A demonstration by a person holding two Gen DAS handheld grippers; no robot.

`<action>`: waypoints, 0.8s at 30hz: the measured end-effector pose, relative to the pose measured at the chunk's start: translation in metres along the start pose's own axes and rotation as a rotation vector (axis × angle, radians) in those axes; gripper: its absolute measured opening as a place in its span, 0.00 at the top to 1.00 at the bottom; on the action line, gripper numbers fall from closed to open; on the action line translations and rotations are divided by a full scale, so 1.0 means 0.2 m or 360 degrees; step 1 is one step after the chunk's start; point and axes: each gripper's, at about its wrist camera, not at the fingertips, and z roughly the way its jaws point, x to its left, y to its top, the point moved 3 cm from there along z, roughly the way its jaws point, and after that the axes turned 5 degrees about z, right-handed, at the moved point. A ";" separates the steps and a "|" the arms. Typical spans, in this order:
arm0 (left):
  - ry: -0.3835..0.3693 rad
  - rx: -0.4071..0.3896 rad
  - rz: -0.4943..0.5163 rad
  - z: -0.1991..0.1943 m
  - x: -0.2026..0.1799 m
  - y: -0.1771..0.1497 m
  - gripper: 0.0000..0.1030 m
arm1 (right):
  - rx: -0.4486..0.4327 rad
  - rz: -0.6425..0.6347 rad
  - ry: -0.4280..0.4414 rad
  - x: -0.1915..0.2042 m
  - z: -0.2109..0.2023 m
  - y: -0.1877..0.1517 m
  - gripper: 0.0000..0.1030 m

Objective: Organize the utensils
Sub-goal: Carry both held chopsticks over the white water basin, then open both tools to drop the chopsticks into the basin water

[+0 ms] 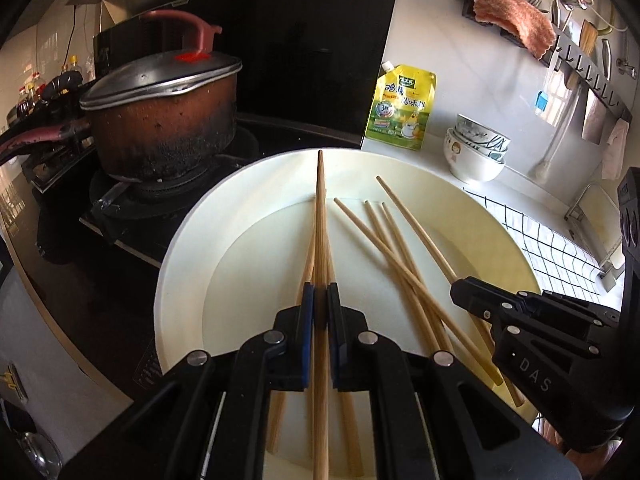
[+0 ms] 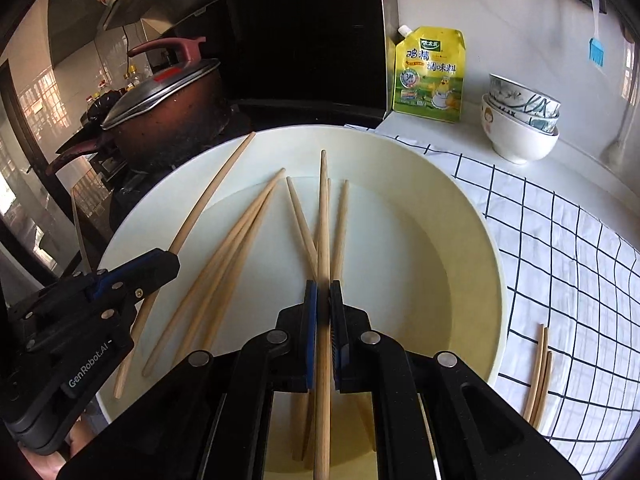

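Both grippers [image 1: 320, 300] [image 2: 323, 300] pinch chopsticks [image 1: 320, 208] [image 2: 324, 208]; checkered cloth [image 2: 560, 240].

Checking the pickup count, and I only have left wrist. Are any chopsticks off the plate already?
Observer: Yes. Two chopsticks lie side by side on the checked cloth, just right of the plate.
Operator: Is the right gripper actually closed on one?
Observer: Yes. The right gripper is shut on a single chopstick, which points forward over the plate.
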 end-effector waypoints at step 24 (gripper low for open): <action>-0.0013 -0.0039 -0.0044 -0.16 -0.05 -0.09 0.56 | -0.0127 0.0048 0.0005 -0.08 -0.23 -0.11 0.81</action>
